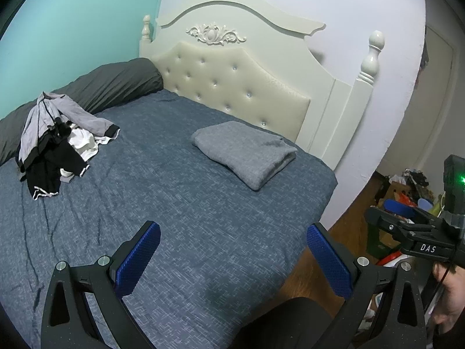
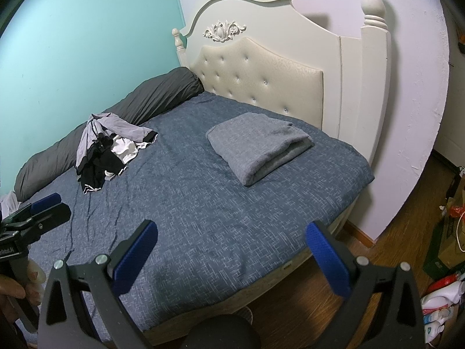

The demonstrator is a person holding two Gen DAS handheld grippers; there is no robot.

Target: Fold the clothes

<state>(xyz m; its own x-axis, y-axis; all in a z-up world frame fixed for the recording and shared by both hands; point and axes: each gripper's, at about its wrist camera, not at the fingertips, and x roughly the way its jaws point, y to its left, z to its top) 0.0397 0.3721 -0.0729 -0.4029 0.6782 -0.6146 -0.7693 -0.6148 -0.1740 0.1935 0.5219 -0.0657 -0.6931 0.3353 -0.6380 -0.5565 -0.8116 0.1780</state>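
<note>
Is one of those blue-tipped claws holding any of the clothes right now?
No, the left gripper and right gripper are both open and empty, above the bed, far from the clothes pile.

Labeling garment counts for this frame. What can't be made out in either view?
- Clothes pile: garments overlap in both views; count unclear.
- Folded grey item: type and layer count hidden by its own folds.
- Floor clutter: cut by the right claw in left view; small at the right view's edge.
- Far bed side: hidden behind the dark duvet roll.
</note>
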